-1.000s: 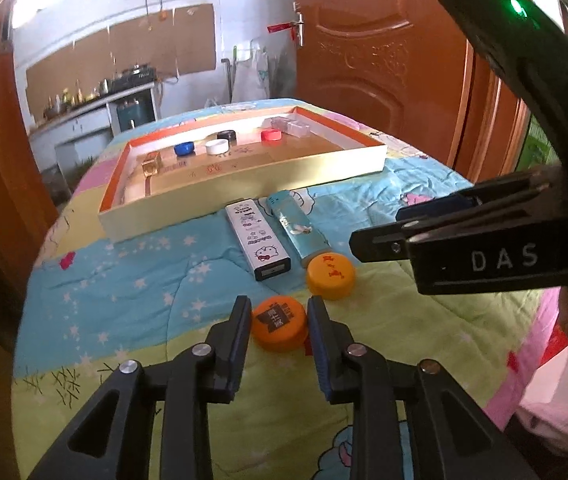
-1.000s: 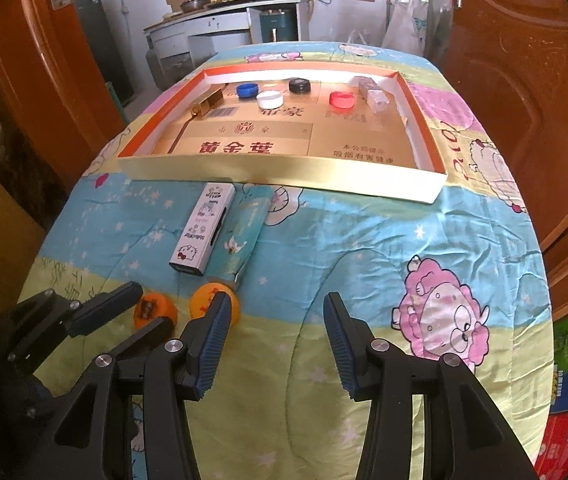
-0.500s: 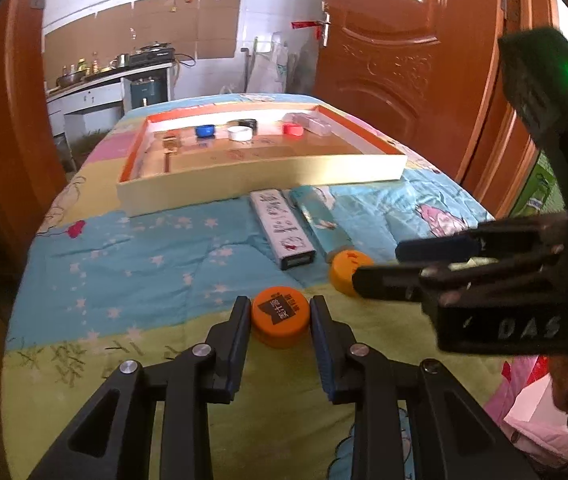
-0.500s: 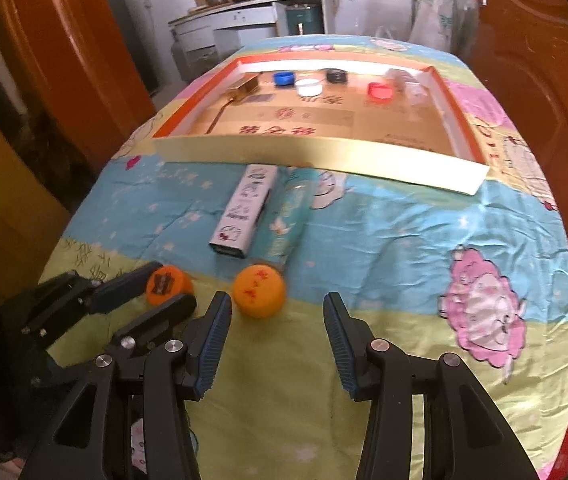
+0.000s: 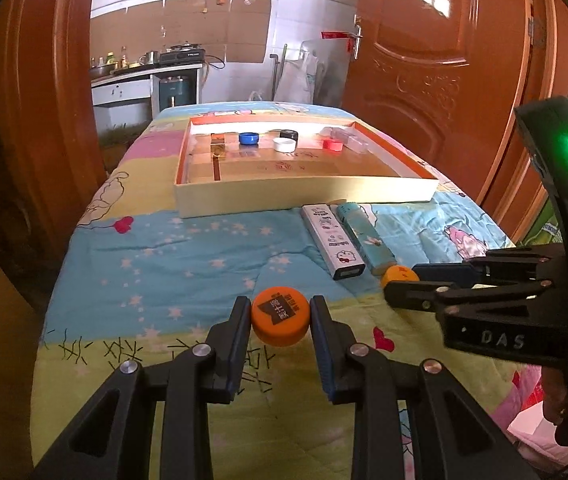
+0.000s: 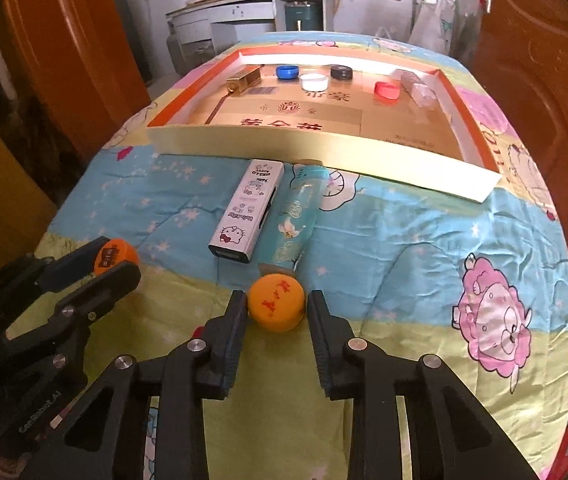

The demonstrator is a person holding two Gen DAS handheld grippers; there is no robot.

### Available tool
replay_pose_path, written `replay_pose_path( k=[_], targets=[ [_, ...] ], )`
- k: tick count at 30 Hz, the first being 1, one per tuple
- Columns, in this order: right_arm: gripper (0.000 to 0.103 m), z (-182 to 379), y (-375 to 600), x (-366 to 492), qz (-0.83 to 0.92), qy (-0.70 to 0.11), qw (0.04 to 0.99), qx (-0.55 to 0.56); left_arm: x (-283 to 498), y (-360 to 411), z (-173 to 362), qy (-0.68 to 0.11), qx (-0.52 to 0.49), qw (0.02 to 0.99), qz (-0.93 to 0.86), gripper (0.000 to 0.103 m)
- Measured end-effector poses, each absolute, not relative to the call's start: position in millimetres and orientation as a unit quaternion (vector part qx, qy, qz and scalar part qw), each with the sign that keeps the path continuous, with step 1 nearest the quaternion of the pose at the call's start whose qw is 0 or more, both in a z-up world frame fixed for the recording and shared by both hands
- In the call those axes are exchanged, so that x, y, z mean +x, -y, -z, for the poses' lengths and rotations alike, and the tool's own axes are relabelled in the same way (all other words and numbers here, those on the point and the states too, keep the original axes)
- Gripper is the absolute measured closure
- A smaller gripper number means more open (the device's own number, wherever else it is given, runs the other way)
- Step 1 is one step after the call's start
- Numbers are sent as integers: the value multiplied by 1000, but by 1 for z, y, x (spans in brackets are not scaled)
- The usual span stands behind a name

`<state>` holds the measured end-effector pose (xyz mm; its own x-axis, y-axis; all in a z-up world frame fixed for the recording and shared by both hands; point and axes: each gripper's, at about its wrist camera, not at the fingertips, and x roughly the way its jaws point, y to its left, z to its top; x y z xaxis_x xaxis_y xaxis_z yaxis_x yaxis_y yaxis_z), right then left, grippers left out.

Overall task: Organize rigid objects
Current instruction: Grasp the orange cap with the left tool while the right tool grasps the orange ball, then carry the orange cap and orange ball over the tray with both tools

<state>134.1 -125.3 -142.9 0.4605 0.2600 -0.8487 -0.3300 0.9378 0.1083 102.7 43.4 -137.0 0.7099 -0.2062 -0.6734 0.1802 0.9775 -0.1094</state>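
Bracketing two orange bottle caps on the quilt: left gripper [image 5: 280,316] is closing on the black-labelled cap [image 5: 280,315], right gripper [image 6: 275,309] on the red-printed cap [image 6: 276,307], jaws narrowly parted, contact uncertain. Soft quilt [image 6: 384,248] is risking slips. Hello Kitty box [image 6: 247,210] and teal case [image 6: 298,216] are lying before the cardboard tray [image 6: 324,152].

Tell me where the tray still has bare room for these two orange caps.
The tray's near half, between the front wall and the row of caps, is bare printed cardboard. The back is crowded: gold box, blue cap, white cap, black cap, red cap.
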Motion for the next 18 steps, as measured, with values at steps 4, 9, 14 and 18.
replay_pose_path(
  k=[4, 9, 14, 18],
  targets=[
    [73, 138, 130, 131, -171, -486, 857, -33, 103, -45, 135, -366, -21, 925, 102, 73],
    [73, 131, 134, 127, -170, -478, 861, -31, 102, -45, 132, -363, -22, 926, 101, 73],
    [73, 129, 137, 127, -170, -478, 862, -26, 101, -44, 129, -360, -21, 927, 100, 73],
    [73, 126, 138, 126, -169, -473, 864, -24, 102, -44, 126, -358, -21, 928, 100, 73]
  ],
)
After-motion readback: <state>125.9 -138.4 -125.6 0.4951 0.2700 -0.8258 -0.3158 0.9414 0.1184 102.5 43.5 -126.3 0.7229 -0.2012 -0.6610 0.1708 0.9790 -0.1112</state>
